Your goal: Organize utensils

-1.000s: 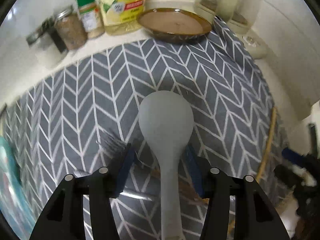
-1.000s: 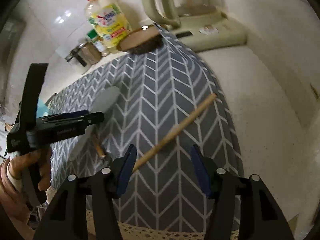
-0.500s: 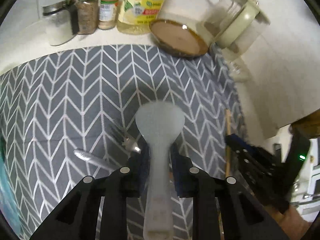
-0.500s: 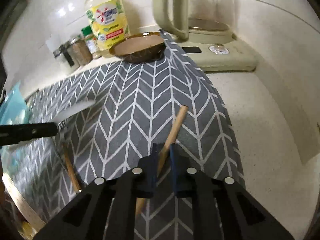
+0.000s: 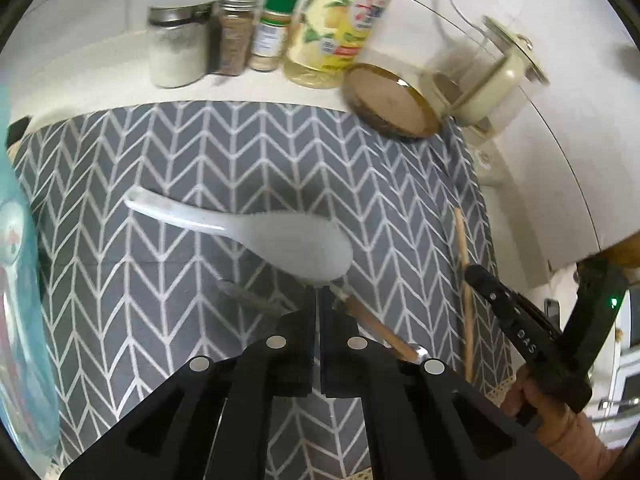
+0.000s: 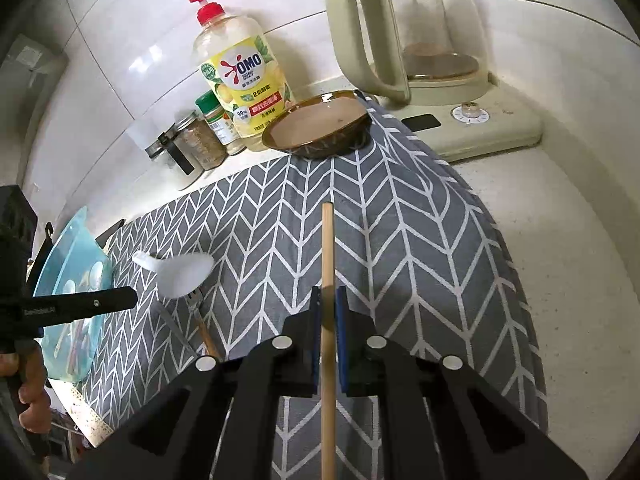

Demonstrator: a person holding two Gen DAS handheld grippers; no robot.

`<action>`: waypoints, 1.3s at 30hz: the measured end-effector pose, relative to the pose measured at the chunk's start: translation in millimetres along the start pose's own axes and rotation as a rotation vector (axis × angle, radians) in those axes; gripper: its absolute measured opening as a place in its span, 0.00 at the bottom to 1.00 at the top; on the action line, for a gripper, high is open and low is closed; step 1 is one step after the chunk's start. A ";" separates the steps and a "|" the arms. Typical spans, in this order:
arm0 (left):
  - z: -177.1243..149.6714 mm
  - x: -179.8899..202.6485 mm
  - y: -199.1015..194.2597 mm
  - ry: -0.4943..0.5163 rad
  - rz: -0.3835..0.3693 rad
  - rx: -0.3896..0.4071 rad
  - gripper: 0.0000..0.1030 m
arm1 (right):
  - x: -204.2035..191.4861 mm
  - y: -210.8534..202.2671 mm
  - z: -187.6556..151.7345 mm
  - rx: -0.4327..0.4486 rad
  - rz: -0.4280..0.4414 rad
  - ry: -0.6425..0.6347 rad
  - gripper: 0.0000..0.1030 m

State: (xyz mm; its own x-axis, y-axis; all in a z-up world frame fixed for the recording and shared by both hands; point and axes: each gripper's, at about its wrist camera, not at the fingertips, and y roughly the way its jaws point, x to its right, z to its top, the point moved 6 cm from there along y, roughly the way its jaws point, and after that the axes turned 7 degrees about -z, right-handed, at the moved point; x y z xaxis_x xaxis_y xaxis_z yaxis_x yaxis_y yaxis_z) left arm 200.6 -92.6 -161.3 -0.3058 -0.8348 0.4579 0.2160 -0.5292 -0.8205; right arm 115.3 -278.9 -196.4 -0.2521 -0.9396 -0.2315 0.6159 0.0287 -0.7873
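Observation:
A white plastic spoon (image 5: 296,248) shows blurred and crosswise just past my left gripper (image 5: 319,300), its handle pointing up-left. The gripper's jaws are closing to a thin slit and I see nothing between them. The spoon's bowl rim reaches the tips. In the right wrist view the spoon (image 6: 180,272) sits just beyond the left gripper (image 6: 100,304). My right gripper (image 6: 329,300) is shut on a wooden chopstick (image 6: 327,248) that runs straight ahead over the grey chevron cloth (image 6: 400,240). A wooden-handled fork (image 5: 376,328) and a metal utensil handle (image 5: 252,300) lie under the spoon.
A blue see-through container (image 6: 76,280) with utensils stands at the cloth's left edge. At the back are a brown dish (image 6: 320,128), a dish-soap bottle (image 6: 240,92), spice jars (image 6: 200,144) and a kettle on its base (image 6: 420,60). Bare counter (image 6: 560,260) lies to the right.
The left jaws closed and the hand rose; the spoon, first lengthwise between them, swung crosswise ahead of the tips. The right jaws shut on the chopstick, which now points straight ahead.

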 end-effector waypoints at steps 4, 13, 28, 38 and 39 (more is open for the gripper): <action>9.8 -8.6 -5.4 0.062 0.104 0.022 0.55 | 2.9 0.3 -2.2 -0.005 0.005 0.012 0.07; 5.5 2.4 35.9 0.628 0.397 -0.142 0.63 | 13.4 2.3 -8.4 -0.028 0.035 0.055 0.07; 60.9 -30.1 50.0 0.253 0.181 -0.147 0.00 | 13.0 -6.5 -15.8 -0.044 0.065 0.067 0.07; 55.8 -3.9 41.1 0.432 0.253 -0.105 0.53 | 10.7 -10.3 -17.1 -0.040 0.068 0.059 0.07; 52.9 -0.5 47.1 0.457 0.261 -0.126 0.53 | 11.3 -10.8 -17.8 -0.041 0.068 0.060 0.07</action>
State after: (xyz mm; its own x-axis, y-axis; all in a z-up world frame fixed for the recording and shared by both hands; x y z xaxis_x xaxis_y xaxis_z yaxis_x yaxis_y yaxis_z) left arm 260.0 -125.2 -182.0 -0.6350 -0.7701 0.0610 0.2341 -0.2671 -0.9348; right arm 92.5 -283.8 -200.6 -0.2559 -0.9127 -0.3186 0.6027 0.1070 -0.7908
